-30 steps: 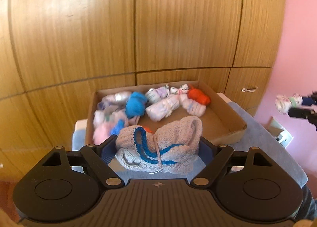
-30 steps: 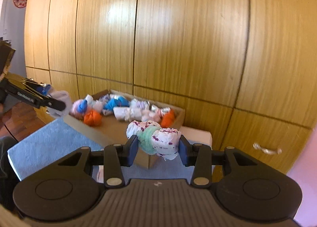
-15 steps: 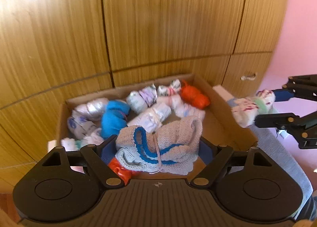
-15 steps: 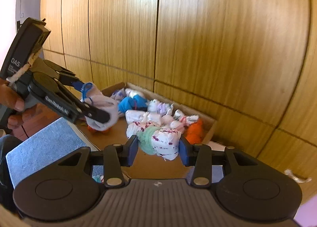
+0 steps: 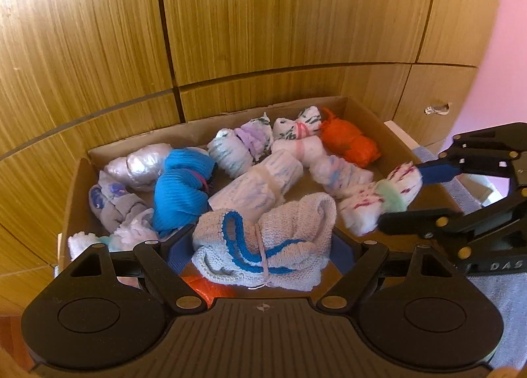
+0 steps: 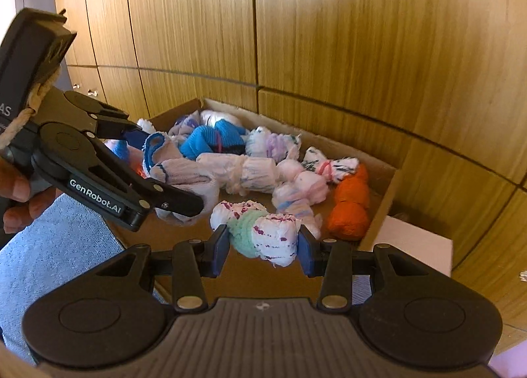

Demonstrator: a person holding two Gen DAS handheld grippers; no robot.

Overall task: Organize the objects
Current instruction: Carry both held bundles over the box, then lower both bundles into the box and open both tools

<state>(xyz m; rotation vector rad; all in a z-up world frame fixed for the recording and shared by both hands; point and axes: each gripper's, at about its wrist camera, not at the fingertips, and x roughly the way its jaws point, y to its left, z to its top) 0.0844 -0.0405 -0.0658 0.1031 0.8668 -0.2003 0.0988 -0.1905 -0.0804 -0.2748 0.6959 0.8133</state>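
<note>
**Operator:** Wooden cabinet doors [image 5: 263, 32] close off the back, and I'm working over a grey-blue cloth surface [image 6: 56, 262] with a cardboard box [image 5: 362, 114] on it. Nearest me, the left hand-held gripper [image 5: 263, 249] pinches a knitted white bundle with blue trim [image 5: 266, 246] over the box's near end; I hold it wide because the bundle is bulky.

**Observer:** And the other?

**Operator:** The right hand-held gripper [image 6: 262, 246] is clamped on a white bundle flecked purple with a green band [image 6: 263, 233], hanging over the bare cardboard floor at the near edge. I judge both are carried here to be dropped in.

**Observer:** Anything in the way?

**Operator:** Further in, the box is crowded: a blue roll [image 5: 179, 190], pale tied bundles and an orange roll [image 5: 349, 144] by the far wall. The two grippers sit close together, so they could bump.
</note>
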